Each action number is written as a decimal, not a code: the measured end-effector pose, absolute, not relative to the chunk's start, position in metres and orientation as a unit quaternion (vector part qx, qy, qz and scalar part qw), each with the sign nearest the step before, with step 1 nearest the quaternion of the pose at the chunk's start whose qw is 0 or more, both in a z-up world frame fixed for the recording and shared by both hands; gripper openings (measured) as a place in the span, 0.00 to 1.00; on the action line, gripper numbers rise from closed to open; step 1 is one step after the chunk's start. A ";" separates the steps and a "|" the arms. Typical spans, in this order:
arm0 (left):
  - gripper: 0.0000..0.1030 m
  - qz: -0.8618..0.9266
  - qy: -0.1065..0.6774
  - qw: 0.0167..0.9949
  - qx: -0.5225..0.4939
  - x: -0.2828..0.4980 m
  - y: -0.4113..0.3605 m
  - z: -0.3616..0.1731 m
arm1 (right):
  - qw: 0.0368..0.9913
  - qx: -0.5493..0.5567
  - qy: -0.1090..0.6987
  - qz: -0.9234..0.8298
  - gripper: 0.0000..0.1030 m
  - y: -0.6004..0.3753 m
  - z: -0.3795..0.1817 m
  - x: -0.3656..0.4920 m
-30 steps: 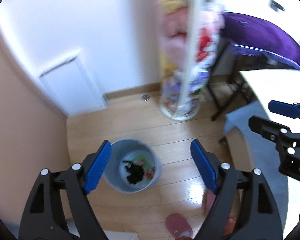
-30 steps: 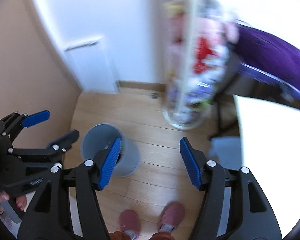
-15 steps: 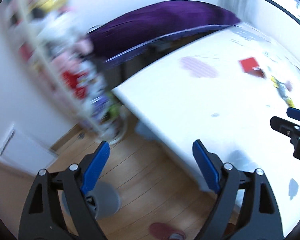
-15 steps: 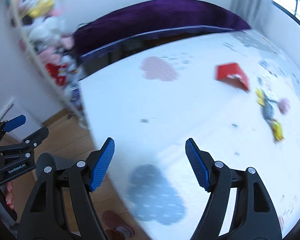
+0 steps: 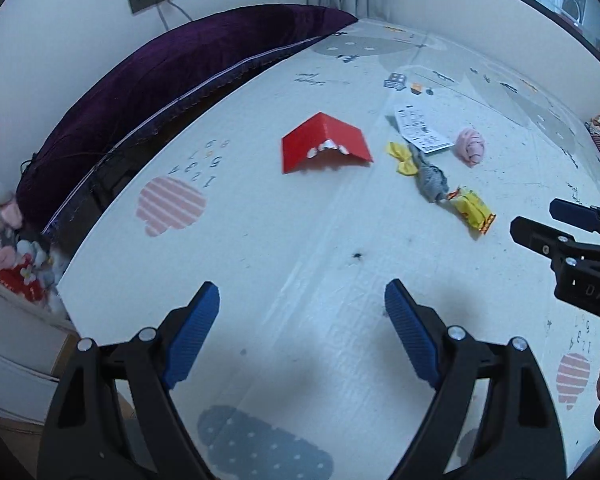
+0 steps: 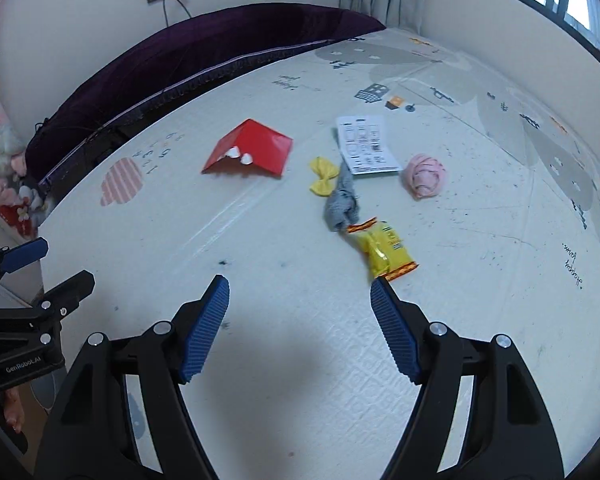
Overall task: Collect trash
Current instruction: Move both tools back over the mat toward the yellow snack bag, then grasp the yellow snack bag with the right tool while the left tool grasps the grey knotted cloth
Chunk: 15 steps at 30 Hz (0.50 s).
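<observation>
Two grippers held over the white mat [image 6: 260, 240]: left gripper [image 5: 302, 314] wide open, empty; right gripper [image 6: 300, 306] open, empty. Beyond the right tips, a yellow snack packet [image 6: 384, 250], touching a grey crumpled scrap [image 6: 342, 202]. Farther off, a yellow bow [image 6: 323, 176], printed leaflet [image 6: 366, 144], pink wad [image 6: 425, 175], red folded card [image 6: 252, 148].
</observation>
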<state>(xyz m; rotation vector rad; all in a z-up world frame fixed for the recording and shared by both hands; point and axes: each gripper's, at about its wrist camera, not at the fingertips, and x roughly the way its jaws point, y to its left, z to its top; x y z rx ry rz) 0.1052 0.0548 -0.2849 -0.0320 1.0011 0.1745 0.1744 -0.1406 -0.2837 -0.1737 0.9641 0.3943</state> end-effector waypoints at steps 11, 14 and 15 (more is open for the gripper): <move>0.82 0.013 0.492 0.870 0.034 0.195 -0.011 -0.331 | 0.862 -0.060 0.483 0.142 0.69 -0.183 -0.339 0.250; 0.82 -0.004 0.504 0.863 0.039 0.213 -0.017 -0.351 | 0.858 -0.057 0.491 0.139 0.70 -0.184 -0.359 0.266; 0.82 -0.008 0.507 0.861 0.041 0.217 -0.017 -0.355 | 0.858 -0.060 0.492 0.137 0.73 -0.183 -0.365 0.270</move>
